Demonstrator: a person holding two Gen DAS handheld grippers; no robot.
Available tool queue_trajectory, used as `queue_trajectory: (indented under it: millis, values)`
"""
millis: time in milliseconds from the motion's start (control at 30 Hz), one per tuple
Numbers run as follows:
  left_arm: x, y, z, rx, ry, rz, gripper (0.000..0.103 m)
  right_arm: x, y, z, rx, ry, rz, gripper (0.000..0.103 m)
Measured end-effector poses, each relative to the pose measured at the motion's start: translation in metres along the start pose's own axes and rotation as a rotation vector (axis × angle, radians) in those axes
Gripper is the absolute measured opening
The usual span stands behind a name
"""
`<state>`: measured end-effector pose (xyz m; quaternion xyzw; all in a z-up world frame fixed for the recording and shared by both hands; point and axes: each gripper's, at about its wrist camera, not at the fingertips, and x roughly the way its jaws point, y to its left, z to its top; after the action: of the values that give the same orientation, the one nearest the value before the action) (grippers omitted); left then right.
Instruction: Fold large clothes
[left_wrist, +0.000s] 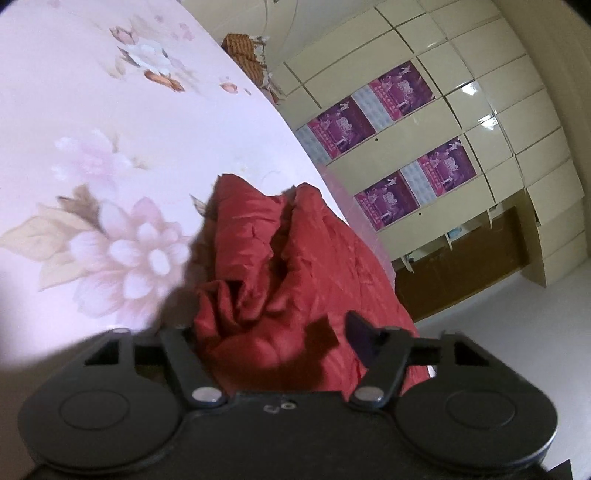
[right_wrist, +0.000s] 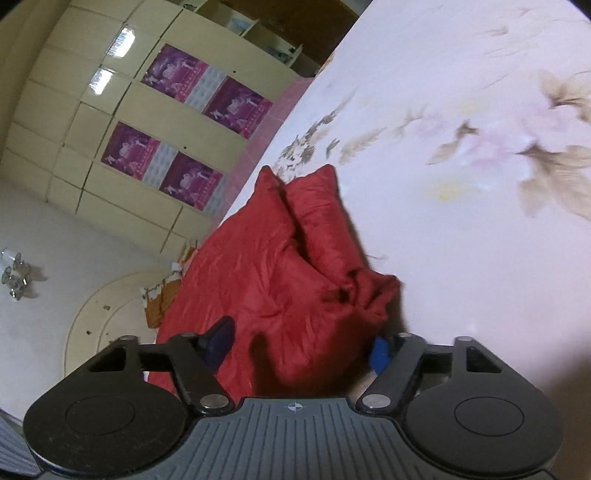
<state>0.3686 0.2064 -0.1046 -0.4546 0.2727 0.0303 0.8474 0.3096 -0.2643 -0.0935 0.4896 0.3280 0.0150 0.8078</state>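
From my left wrist view, the far left is all bed (left_wrist: 74, 110), its pale pink sheet printed with big soft flowers. The red quilted garment (left_wrist: 295, 266) lies on that sheet, bunched and creased, running from the middle of the view down to my left hand-held gripper (left_wrist: 266, 336). Its puffy cloth fills the gap between the two black fingers. The right finger's dark pad (left_wrist: 360, 339) stands clear at the garment's right side; the left fingertip is buried behind a fold. I cannot tell whether the jaws pinch the cloth or merely straddle it. To the right, beyond the edge of the bed, stands a cream wardrobe (left_wrist: 480, 110) with purple posters (left_wrist: 402, 86) stuck on its doors.

In my right wrist view the same wardrobe (right_wrist: 92, 110) and posters (right_wrist: 173, 72) fill the far left, with a white floor below. The red garment (right_wrist: 266, 266) lies in the middle, two padded folds pointing far away, a crumpled wad at its right. My right hand-held gripper (right_wrist: 299, 345) has the cloth between its fingers: the dark left pad (right_wrist: 219, 341) shows against the fabric, the blue right pad (right_wrist: 380, 352) peeks out under it. Again I cannot tell whether it clamps. The flowered bed (right_wrist: 480, 147) spreads off to the right.
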Motion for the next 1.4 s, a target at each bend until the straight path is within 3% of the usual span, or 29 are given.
queue_trajectory:
  millis: [67,167,300,533,1000,1400]
  values:
    - [0.004,0.002,0.003,0.008,0.009,0.013,0.039,0.006,0.003,0.002,-0.019,-0.001,-0.009,0.052]
    - [0.010,-0.005,0.003,0.062,0.028,0.030,0.025,0.015,0.002,0.006,-0.049,0.014,-0.013,0.030]
    - [-0.002,-0.018,0.000,0.106,0.027,0.028,0.019,0.009,0.010,0.008,-0.131,0.012,-0.018,0.017]
    - [-0.033,-0.030,-0.028,0.089,0.035,0.012,0.018,-0.027,0.015,0.011,-0.205,0.016,-0.025,0.015]
    - [-0.113,-0.035,-0.117,0.070,0.046,0.035,0.018,-0.140,-0.040,0.009,-0.258,0.077,-0.035,0.015]
    - [-0.161,-0.030,-0.165,0.120,0.016,0.092,0.018,-0.182,-0.068,-0.005,-0.267,0.128,-0.033,0.016]
